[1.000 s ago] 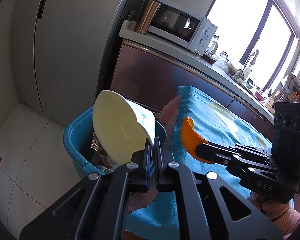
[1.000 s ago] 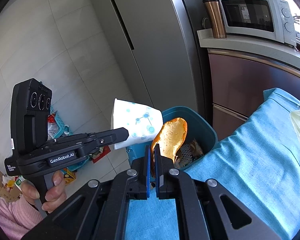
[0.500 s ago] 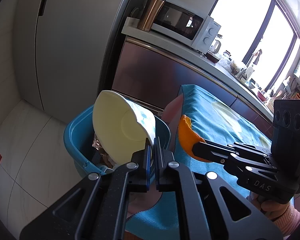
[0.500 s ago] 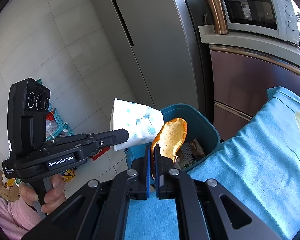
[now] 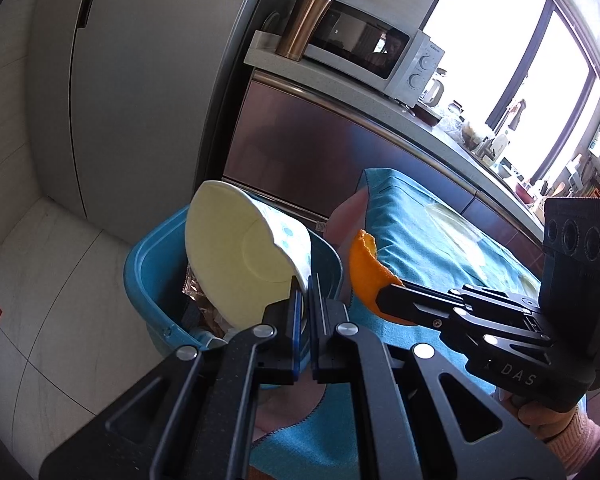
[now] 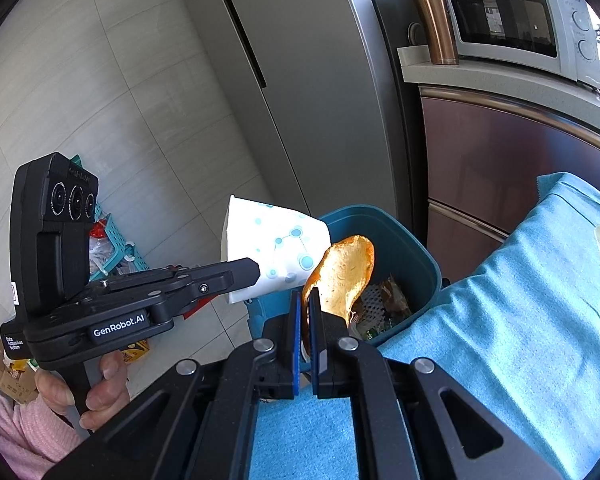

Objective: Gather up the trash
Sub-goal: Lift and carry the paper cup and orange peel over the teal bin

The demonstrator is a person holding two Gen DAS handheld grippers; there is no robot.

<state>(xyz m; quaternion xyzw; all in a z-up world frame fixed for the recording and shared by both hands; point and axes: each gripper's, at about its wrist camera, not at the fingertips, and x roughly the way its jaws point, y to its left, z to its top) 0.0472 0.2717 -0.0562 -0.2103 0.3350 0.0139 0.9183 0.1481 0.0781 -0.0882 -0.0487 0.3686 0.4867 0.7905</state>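
Two pieces of trash were in my grip at once, one per tool. I had the left gripper (image 5: pixel 305 300) pinched almost shut on the rim of the paper cup (image 5: pixel 236 256), so the cup lay tipped on its side with its mouth toward the left wrist camera. It hung above the blue bin (image 5: pixel 156 276), where a release ought to drop it straight in.

The right gripper (image 6: pixel 309 312) was likewise nearly closed, with only a thin gap between the pads, clamping the lower edge of the orange peel (image 6: pixel 342 276). I held the peel upright over the near rim of the bin (image 6: pixel 416 252) for the same reason. From the right wrist view the cup (image 6: pixel 268 252) sat beside the peel, toward the bin's left rim, and I could not tell whether the two touched.

The bin stood on the floor against the end of the table, which was draped in a blue cloth (image 6: pixel 512 320). Wrappers already lay inside the bin. Holding each piece by a thin edge kept the tools clear of each other in that tight space.

I judged both items were placed for release. The light cup could catch the rim if it were let go while tilted.
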